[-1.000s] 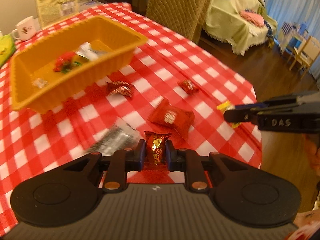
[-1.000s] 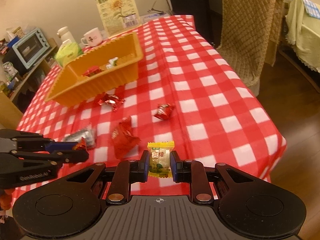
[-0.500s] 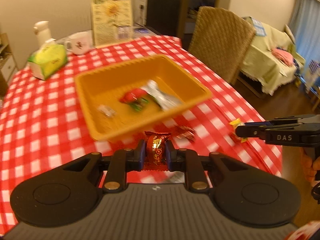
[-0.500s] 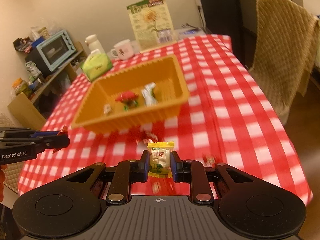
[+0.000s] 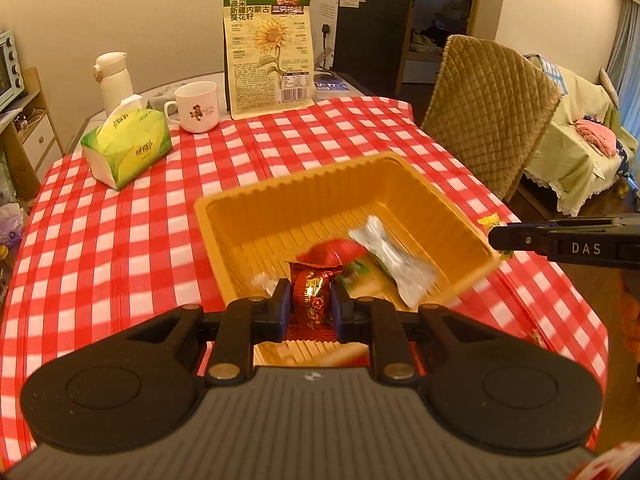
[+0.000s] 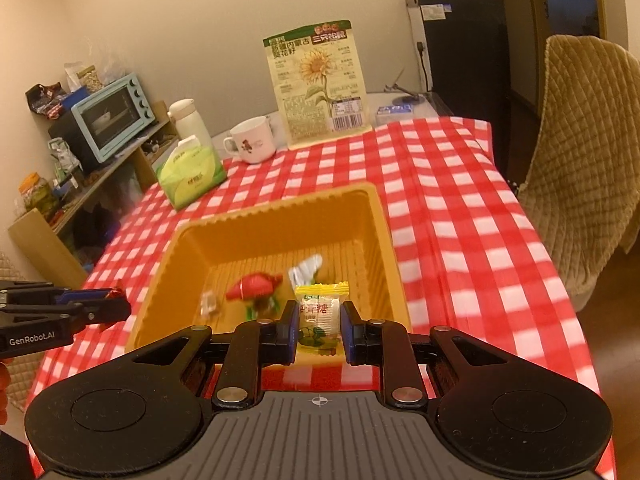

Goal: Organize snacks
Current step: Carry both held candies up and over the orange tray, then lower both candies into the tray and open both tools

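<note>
While a few snacks already lie in the orange tray [image 5: 280, 196] at frame centre, a red candy [image 5: 311, 294] is pinched in the left gripper [image 5: 308, 308] jaws and a yellow candy [image 6: 321, 316] in the right gripper [image 6: 320, 334] jaws, both undropped.

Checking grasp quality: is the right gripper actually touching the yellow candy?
Touching. The right wrist view shows the right gripper with both blue pads pressed against the sides of the yellow candy, held above the orange tray.
</note>
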Motion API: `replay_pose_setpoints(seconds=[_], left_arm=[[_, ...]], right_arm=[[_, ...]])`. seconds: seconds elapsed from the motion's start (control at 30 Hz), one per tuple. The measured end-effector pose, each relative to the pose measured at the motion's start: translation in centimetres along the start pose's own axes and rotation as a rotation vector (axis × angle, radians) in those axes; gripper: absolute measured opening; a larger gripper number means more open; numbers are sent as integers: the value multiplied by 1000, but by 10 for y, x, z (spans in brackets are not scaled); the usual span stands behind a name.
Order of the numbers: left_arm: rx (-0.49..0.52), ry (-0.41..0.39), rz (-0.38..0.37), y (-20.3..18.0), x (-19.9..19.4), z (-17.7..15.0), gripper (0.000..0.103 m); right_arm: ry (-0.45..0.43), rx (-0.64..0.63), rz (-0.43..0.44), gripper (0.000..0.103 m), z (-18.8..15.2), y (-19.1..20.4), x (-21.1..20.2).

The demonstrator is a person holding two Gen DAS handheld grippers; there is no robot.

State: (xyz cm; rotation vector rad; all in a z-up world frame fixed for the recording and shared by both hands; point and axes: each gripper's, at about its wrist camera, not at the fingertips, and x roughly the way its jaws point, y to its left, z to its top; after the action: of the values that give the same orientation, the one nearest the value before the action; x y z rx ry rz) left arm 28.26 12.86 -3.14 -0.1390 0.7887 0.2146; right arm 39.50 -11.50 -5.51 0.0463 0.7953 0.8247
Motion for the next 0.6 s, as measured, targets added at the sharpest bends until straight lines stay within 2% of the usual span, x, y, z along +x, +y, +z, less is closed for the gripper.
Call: replay_pose_setpoints(seconds=[0.3, 0.6], left_arm=[[-31, 27, 0, 16, 47, 30, 18], [-43, 73, -2, 21, 88, 44, 18]], right_arm=[[9, 12, -11, 22, 27, 1, 39], [31, 23, -37, 22, 40, -3, 66]])
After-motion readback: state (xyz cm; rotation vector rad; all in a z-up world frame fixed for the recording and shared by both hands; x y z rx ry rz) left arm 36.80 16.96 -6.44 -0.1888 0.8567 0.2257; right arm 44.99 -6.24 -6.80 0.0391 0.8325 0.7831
